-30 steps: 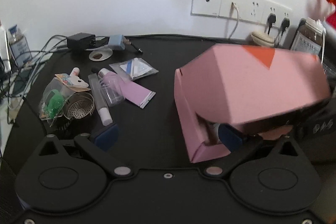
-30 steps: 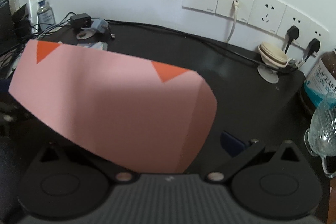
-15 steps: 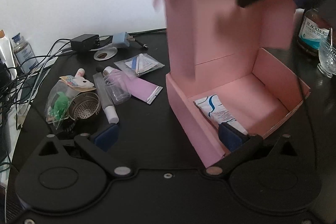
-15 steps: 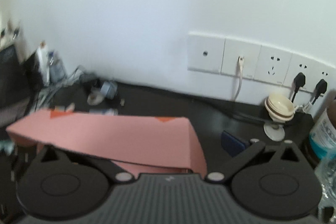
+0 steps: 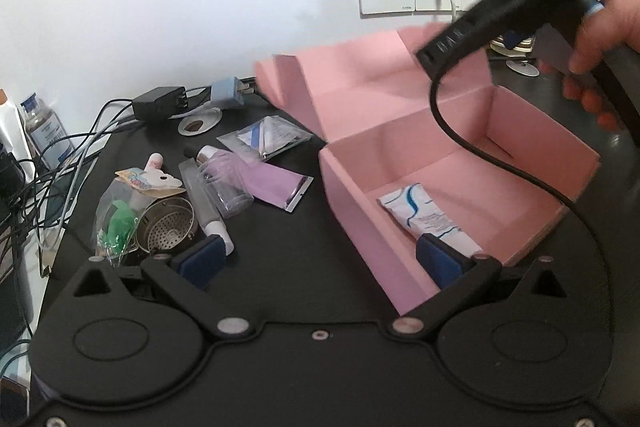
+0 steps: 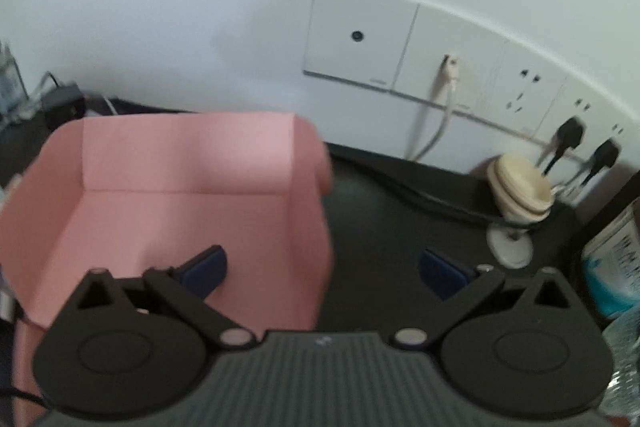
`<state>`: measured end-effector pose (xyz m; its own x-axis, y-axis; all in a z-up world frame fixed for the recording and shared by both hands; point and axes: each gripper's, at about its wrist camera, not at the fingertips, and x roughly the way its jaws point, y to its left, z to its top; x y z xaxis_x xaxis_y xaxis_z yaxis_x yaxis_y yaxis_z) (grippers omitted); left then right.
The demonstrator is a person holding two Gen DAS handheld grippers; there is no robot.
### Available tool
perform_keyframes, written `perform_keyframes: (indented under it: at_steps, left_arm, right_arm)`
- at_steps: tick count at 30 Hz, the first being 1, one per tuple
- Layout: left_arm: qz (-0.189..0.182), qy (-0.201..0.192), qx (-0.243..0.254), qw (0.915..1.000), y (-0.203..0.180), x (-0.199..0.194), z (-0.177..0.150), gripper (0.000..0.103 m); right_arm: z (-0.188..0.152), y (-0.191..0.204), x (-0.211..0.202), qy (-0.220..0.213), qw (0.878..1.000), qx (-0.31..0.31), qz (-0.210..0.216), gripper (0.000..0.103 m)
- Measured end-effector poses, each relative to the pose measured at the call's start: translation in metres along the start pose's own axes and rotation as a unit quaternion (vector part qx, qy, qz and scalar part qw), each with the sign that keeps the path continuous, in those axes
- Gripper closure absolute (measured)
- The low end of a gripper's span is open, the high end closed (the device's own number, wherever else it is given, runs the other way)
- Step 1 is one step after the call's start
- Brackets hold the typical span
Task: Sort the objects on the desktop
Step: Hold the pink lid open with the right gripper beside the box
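Pink box [image 5: 460, 163]: lid, shut a second ago, now folded back; white tube [image 5: 428, 217] inside, beside left tool [image 5: 320, 259]. Both tools, right tool [image 6: 322, 269] included, spread, empty. Ready for loading.

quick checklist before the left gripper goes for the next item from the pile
1. Box lid open: ok, flap folded back toward the wall.
2. Room in the box: ok, only a white tube lies inside.
3. Left gripper open and empty: ok, nothing between the fingers.
4. Right gripper empty: ok, open, though one finger hangs over the box.
5. Path over the box free: not ok, the right gripper's cable drapes across it.
6. Pile items separable: cannot tell, purple pouch, clear bottle and strainer overlap.
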<state>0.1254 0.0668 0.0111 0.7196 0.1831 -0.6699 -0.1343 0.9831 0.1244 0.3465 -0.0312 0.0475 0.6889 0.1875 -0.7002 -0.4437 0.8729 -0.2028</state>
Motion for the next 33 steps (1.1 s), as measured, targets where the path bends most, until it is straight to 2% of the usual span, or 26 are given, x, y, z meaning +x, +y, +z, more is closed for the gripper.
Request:
perform_keyframes:
  at_steps: [4, 9, 26, 30, 33]
  left_arm:
    - [0.0, -0.002, -0.005, 1.0, 0.003, 0.0, 0.0, 0.0]
    - [-0.001, -0.003, -0.009, 1.0, 0.002, -0.001, -0.002, 0.0]
    - [0.001, -0.01, -0.023, 0.9997, 0.007, -0.001, -0.003, 0.0]
    - [0.0, -0.01, -0.02, 0.9997, 0.007, -0.001, -0.001, 0.0]
    - [-0.012, -0.024, -0.026, 0.9993, 0.009, -0.006, 0.003, 0.0]
  right_arm:
    - [-0.009, -0.012, 0.001, 0.019, 1.0, -0.004, -0.009, 0.001]
    - [-0.014, -0.025, 0.001, 0.037, 0.999, 0.03, 0.001, 0.001]
    - [-0.016, -0.031, 0.01, 0.06, 0.994, 0.09, 0.002, 0.001]
    - [-0.015, -0.03, 0.008, 0.058, 0.994, 0.088, -0.006, 0.001]
    - [-0.016, -0.037, -0.002, 0.038, 0.992, 0.117, 0.004, 0.001]
